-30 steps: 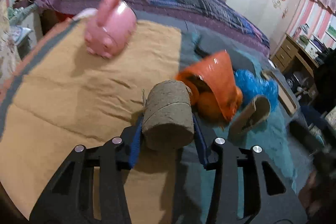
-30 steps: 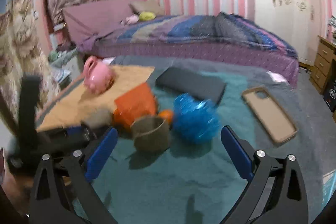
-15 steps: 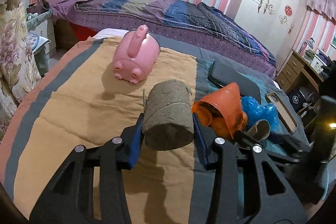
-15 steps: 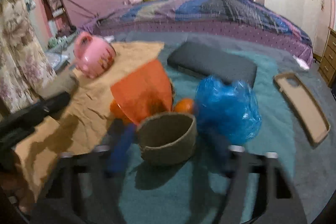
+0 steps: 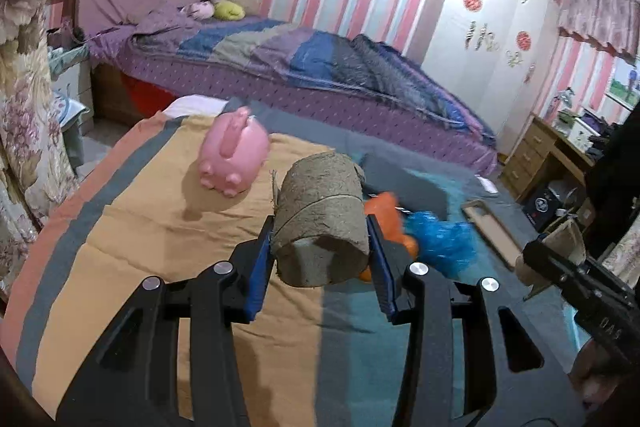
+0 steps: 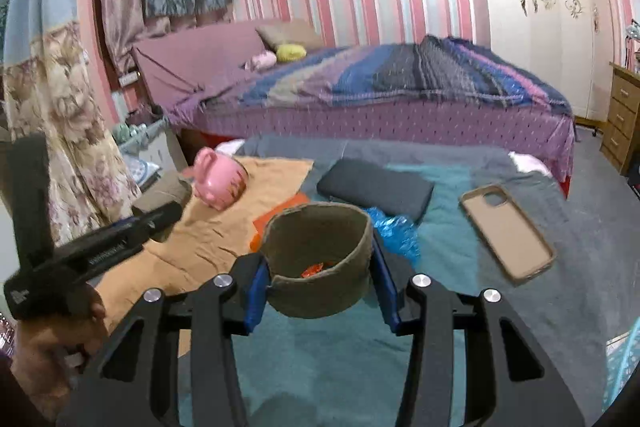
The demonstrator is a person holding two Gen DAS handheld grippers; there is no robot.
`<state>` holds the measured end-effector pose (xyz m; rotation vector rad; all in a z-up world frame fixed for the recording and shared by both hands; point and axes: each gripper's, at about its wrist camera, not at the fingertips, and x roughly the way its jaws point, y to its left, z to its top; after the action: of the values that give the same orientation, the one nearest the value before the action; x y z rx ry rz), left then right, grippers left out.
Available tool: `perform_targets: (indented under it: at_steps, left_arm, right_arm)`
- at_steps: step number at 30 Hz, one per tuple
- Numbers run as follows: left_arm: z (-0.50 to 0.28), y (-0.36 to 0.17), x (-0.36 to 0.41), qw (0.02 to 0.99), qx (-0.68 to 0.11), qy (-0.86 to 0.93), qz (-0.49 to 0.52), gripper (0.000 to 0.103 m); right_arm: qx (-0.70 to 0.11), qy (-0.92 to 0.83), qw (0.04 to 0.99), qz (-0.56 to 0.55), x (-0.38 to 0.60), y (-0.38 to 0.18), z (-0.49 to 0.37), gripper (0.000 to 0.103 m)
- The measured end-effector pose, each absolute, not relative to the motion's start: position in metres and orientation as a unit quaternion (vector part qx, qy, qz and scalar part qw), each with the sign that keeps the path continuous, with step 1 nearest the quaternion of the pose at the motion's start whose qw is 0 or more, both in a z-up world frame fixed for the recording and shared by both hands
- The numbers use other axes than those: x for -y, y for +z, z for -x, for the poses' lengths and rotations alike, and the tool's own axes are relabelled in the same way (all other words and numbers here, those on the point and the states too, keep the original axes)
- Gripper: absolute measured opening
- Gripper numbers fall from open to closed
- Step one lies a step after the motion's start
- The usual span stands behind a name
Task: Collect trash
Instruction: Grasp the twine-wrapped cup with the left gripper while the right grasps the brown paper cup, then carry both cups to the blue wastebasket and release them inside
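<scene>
My left gripper [image 5: 320,247] is shut on a brown cardboard tube [image 5: 322,215] and holds it above the bed cover. My right gripper [image 6: 318,267] is shut on a second brown cardboard ring [image 6: 318,259], open end up, lifted off the cover; it also shows at the right of the left wrist view [image 5: 560,247]. An orange plastic bag [image 5: 386,223] and a crumpled blue plastic bag [image 5: 440,239] lie on the teal blanket behind the tubes; both show behind the ring in the right wrist view, orange [image 6: 280,215] and blue [image 6: 394,231].
A pink piggy bank [image 5: 234,155] sits on the tan cloth [image 5: 140,227]. A dark grey pad [image 6: 374,187] and a tan phone case [image 6: 508,227] lie on the blanket. A purple bed [image 6: 380,87] stands behind, drawers [image 6: 620,115] at right.
The right gripper closed on the cardboard ring and lifted it off the blanket. The left gripper rose and drew back with its tube still held.
</scene>
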<state>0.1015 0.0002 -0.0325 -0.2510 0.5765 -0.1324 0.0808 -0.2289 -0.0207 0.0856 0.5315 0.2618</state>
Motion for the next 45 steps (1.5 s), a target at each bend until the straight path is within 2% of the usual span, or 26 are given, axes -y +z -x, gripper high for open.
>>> perform_targets:
  at_steps: [11,19,30,40,45]
  left_arm:
    - [-0.059,-0.003,0.057,0.955,-0.247,-0.12,0.107,0.042]
    - [-0.027,-0.006,0.102,0.956,-0.245,-0.142,0.075,0.042]
    - [-0.022,0.004,0.14,0.951,-0.242,-0.176,0.08,0.042]
    - [-0.011,0.031,0.224,0.943,-0.229,-0.235,0.053,0.042]
    - [-0.006,0.037,0.266,0.933,-0.231,-0.27,0.051,0.042]
  right_arm:
    - [-0.228,0.08,0.969,-0.045,0.287,0.013,-0.025,0.045]
    - [-0.221,0.03,0.971,-0.082,0.345,0.01,0.018,0.045]
    - [-0.194,-0.021,0.976,-0.091,0.404,0.029,0.037,0.045]
    - [-0.183,-0.088,0.97,-0.137,0.483,0.034,0.058,0.046]
    - [-0.193,-0.122,0.965,-0.126,0.514,0.033,0.072,0.046]
